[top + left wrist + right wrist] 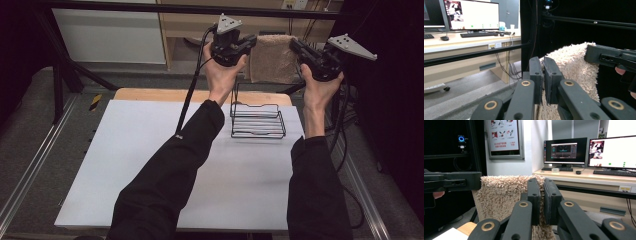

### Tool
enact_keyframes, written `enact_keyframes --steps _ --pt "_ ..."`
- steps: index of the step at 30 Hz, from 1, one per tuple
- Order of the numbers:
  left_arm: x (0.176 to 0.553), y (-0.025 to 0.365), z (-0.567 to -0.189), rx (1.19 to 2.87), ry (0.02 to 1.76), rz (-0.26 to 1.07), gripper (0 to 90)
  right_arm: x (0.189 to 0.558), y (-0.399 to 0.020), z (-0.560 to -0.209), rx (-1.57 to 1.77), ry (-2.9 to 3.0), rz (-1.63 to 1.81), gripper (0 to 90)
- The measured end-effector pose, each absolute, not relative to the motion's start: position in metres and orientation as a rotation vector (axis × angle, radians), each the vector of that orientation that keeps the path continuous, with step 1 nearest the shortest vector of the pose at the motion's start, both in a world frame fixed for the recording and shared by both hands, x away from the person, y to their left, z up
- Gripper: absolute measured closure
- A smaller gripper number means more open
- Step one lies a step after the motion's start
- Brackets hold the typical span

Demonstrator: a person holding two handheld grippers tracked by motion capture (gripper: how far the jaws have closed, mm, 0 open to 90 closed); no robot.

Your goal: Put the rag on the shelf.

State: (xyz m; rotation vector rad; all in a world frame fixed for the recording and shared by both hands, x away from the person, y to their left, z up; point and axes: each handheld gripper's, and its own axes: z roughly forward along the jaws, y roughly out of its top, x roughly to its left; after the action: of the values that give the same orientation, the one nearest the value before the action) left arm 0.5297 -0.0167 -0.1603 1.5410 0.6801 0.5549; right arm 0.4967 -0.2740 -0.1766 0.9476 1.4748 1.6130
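We hold a beige towel (pixel 273 59) up in the air beyond the far edge of the table (pixel 150 165), stretched between our two grippers. It is a thick, shaggy cloth with a looped, fluffy pile, pale tan in colour, and it hangs down as a flat rectangle from its top edge. The left gripper (pixel 248 44) has its jaws closed on the towel's top left corner, and in the left gripper view (pixel 543 75) the cloth runs between the two black pads and spreads away to the right. The right gripper (pixel 296 47) is clamped on the top right corner; in the right gripper view (pixel 541 197) the fluffy edge sits pinched between its pads and the towel (pixel 499 195) extends to the left. Below the towel, a black wire rack (pixel 257 120) stands on the white table near its far edge, well apart from the cloth.
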Motion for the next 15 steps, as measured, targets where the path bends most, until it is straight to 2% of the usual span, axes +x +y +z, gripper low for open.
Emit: enact_keyframes --steps 15 --pt "0.546 -0.016 -0.180 1.573 0.695 0.558 85.7 0.515 -0.273 -0.194 0.956 1.518 1.589 85.2"
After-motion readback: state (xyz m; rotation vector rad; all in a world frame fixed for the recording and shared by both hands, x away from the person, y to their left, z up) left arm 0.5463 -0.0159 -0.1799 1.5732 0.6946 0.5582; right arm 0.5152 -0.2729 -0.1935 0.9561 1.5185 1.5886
